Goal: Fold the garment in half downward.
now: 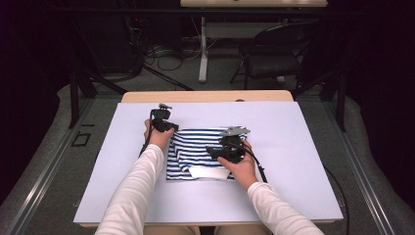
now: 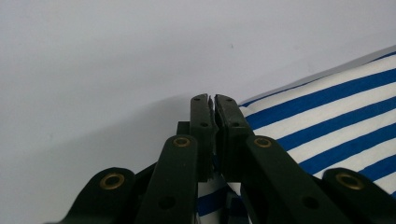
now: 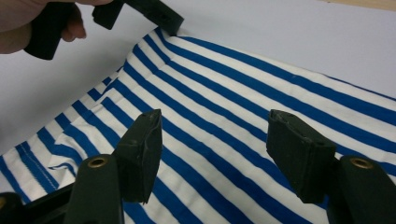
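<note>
**Striped shirt, folded, on table**

Blue-and-white striped shirt point(image 1: 203, 152): lies at the middle of the white table point(image 1: 293, 147). Left gripper point(image 1: 169, 128): jaws pressed together, pinching the shirt's far left corner. Right gripper point(image 3: 212, 140): jaws spread, hovering above the cloth, gripping nothing.

blue-and-white striped cloth point(image 1: 195, 149), black tongs point(image 3: 215, 154)
</note>
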`<state>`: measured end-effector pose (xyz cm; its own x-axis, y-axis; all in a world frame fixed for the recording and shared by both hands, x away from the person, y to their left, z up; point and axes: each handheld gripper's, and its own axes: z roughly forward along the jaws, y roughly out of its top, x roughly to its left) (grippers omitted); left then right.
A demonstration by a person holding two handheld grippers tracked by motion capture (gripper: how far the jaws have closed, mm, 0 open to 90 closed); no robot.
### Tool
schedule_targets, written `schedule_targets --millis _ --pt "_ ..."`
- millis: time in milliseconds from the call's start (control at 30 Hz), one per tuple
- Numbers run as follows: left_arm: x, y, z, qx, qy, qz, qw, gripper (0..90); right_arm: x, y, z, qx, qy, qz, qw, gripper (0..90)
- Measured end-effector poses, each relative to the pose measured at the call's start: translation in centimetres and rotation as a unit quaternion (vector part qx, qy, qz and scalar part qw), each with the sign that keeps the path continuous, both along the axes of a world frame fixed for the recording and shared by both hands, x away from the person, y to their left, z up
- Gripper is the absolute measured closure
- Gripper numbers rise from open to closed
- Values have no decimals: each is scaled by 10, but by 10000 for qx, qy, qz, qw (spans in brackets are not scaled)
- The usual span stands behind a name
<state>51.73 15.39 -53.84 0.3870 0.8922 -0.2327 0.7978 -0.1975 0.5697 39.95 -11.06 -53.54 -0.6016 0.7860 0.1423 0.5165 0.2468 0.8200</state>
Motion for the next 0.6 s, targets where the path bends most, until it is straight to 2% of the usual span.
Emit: schedule_targets --millis 467,600 --pt "-2 0 4 60 -148 -34 9999 868 -16 38 -8 -10 0 422 9991 358" --pt "-3 -1 5 38 -178 22 9998 868 -23 49 -9 -28 -10 588 9983 358"
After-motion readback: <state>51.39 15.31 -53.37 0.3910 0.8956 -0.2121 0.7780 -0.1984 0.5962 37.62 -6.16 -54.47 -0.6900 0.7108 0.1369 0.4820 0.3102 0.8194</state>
